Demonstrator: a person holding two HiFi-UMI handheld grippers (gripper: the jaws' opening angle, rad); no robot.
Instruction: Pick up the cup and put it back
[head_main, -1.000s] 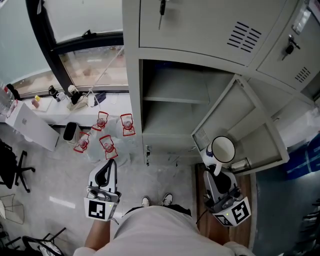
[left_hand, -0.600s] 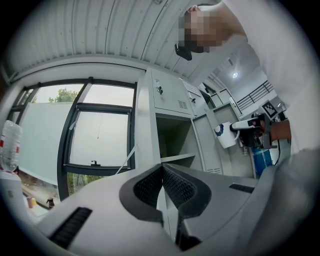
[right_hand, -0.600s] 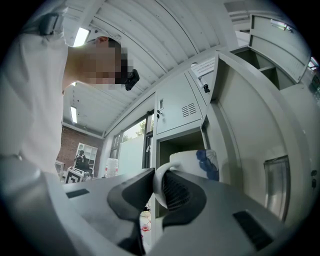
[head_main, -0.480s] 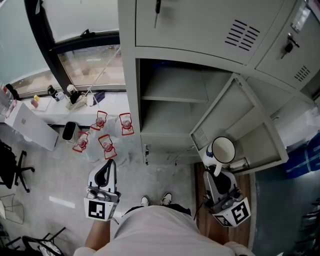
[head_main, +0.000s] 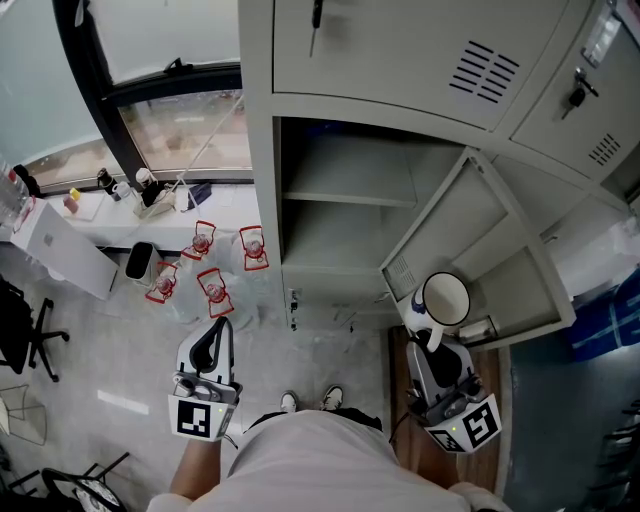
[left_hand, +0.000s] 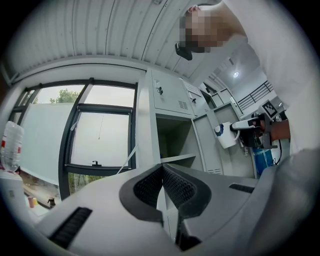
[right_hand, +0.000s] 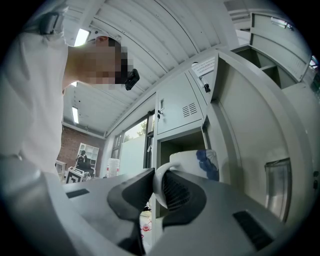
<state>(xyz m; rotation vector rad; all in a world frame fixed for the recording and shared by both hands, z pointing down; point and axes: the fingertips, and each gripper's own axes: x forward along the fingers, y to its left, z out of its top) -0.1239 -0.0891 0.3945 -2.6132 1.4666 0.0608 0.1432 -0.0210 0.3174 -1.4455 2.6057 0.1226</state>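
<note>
1. One white cup (head_main: 446, 298) hangs by its handle in the clenched right gripper (head_main: 432, 342), in front of the open locker door (head_main: 470, 240).
2. One left gripper (head_main: 219, 326), jaws pressed together, holds nothing.
3. Four red-handled water jugs (head_main: 214, 288) stand clustered at left.

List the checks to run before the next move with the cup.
1. Grip: right tongs shut on the handle of the white ceramic cup with blue print: ok.
2. Cup upright, mouth facing up: ok.
3. Grey metal locker door swung open: ok.
4. Locker shelf shows nothing on it: ok.
5. Left tongs shut, holding nothing, away from the cup: ok.
6. Which compartment the cup belongs in: cannot tell.
</note>
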